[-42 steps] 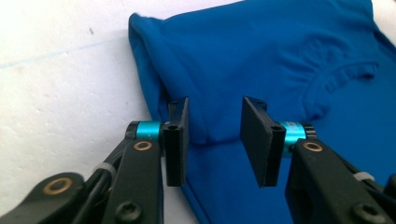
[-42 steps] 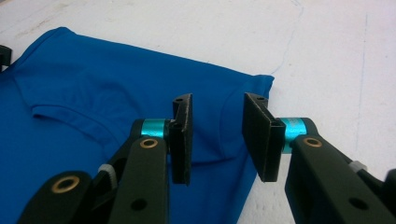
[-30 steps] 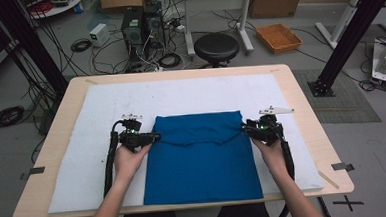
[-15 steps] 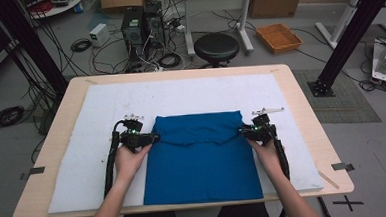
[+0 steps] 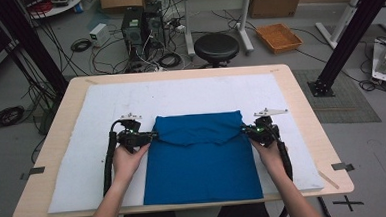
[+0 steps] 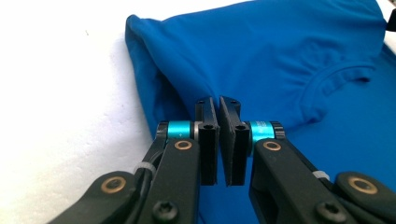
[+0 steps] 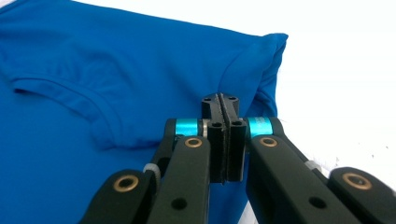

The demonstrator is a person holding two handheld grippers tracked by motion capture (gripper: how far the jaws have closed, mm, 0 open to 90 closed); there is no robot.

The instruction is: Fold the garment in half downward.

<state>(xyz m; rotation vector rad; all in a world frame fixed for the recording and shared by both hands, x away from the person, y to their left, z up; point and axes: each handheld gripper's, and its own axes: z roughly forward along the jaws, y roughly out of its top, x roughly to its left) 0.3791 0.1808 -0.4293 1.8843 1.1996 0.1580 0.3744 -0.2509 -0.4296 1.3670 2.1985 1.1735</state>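
Observation:
A blue shirt [image 5: 201, 163] lies flat on the white mat [image 5: 180, 96], its top part folded down so the collar [image 6: 343, 74] faces up. My left gripper [image 5: 155, 135] is at the fold's left edge, jaws pressed together on a raised pleat of the cloth [image 6: 187, 84]. At the fold's right edge my right gripper [image 5: 243, 130] is shut on the shirt as well; in the right gripper view the jaws [image 7: 219, 97] meet at a lifted corner of fabric [image 7: 266, 56]. A hand holds each gripper.
The mat covers most of the wooden table [image 5: 309, 117]. Behind the table stand a black stool [image 5: 217, 47], a computer tower [image 5: 139, 26] with loose cables and an orange tray [image 5: 279, 37] on the floor. Black frame posts [image 5: 350, 35] rise at both sides.
The right gripper has shifted slightly left, towards the shirt's middle, with the cloth edge. The left gripper has hardly moved.

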